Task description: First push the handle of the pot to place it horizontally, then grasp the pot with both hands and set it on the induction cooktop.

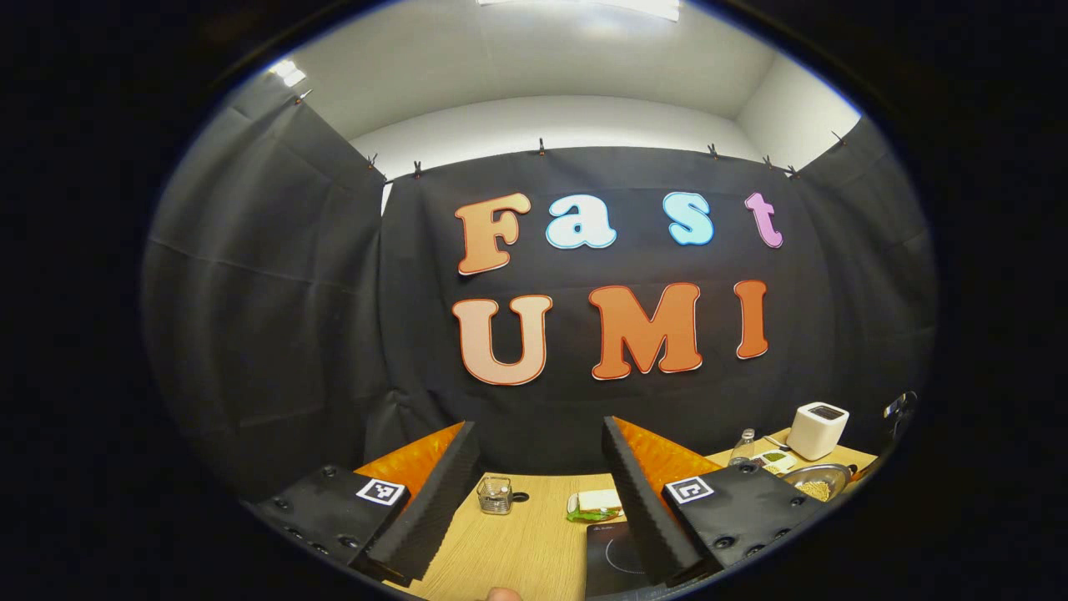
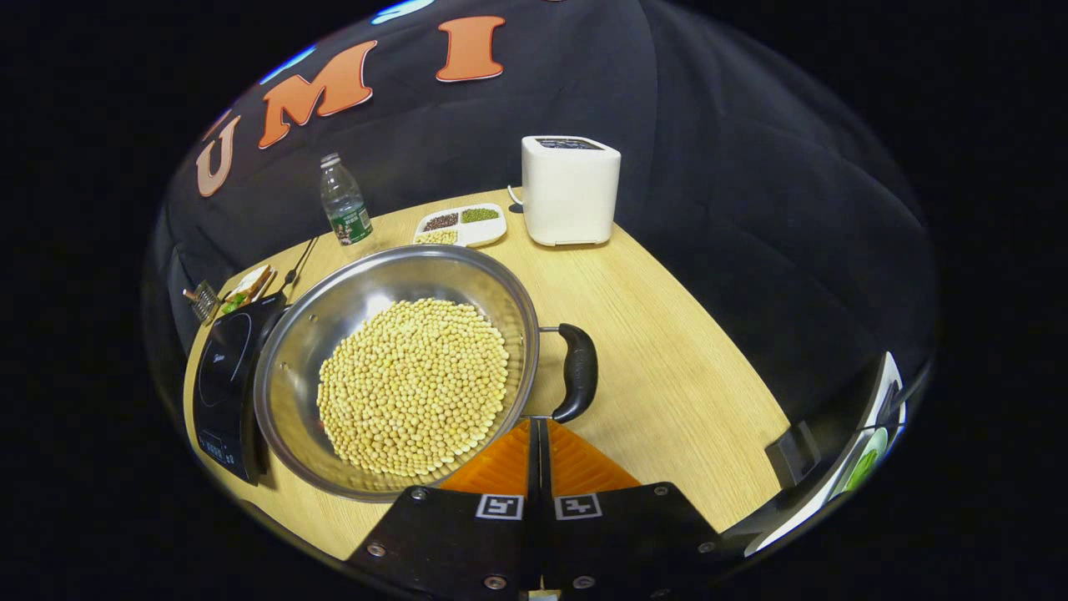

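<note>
Just ahead of the closed, empty right gripper [image 2: 538, 426], the bean-filled pot [image 2: 396, 371] could spill if its handle [image 2: 577, 371] is shoved; the left gripper [image 1: 534, 492] gapes wide.

You see a silver steel pot [image 2: 350, 309] full of pale yellow beans [image 2: 415, 386], its handle [image 2: 577, 371] black, a black cooktop [image 2: 224, 376], a white appliance [image 2: 570, 190], and a light wood-grain table [image 2: 667, 367].

A staged kitchen set inside a recording booth: black cloth [image 1: 275, 317] hangs clipped on all sides below a plain white ceiling [image 1: 534, 75], and one wooden table [image 2: 667, 367] carries an induction cooktop [image 2: 224, 376], a steel pot [image 2: 334, 317] of soybeans [image 2: 413, 384], a white toaster [image 2: 571, 190], a water bottle [image 2: 343, 202] and a divided dish [image 2: 461, 225].
</note>
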The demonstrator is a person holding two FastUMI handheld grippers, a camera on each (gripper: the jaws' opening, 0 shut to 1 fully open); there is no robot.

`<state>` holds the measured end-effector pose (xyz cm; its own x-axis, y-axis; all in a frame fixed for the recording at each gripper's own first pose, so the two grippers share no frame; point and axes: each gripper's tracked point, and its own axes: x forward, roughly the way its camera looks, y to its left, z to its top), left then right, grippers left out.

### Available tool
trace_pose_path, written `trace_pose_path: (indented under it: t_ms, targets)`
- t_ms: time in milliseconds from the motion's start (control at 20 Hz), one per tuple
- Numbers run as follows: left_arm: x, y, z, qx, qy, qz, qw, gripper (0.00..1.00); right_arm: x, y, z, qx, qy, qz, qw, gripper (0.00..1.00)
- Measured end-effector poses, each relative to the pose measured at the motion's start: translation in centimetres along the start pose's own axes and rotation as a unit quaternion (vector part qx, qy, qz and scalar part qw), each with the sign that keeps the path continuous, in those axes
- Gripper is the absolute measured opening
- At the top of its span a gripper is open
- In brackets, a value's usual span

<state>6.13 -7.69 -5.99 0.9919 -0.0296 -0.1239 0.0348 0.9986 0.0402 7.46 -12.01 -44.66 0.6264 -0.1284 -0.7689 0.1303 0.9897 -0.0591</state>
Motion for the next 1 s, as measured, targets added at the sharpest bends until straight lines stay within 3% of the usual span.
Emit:
trace_pose_path:
  t_ms: [550,600,800,1000]
  targets:
    - [3.0,-1.5,-2.2,-0.002,0.019,-0.008,1.0,1.0,1.4,-0.7,1.9,0.004,0.004,-0.003,1.0,0.0]
    - [3.4,-1.4,-2.5,-0.003,0.021,-0.007,1.0,0.96,1.5,-0.7,2.1,0.003,0.005,-0.004,1.0,0.0]
    - [4.3,-2.0,-3.6,0.009,0.024,-0.006,1.0,1.0,2.5,-1.4,2.2,-0.004,0.015,-0.02,1.0,0.0]
    - [5.3,-4.1,-5.3,0.011,0.036,-0.023,0.999,1.0,3.2,-1.4,2.6,0.009,0.023,-0.016,1.0,0.0]
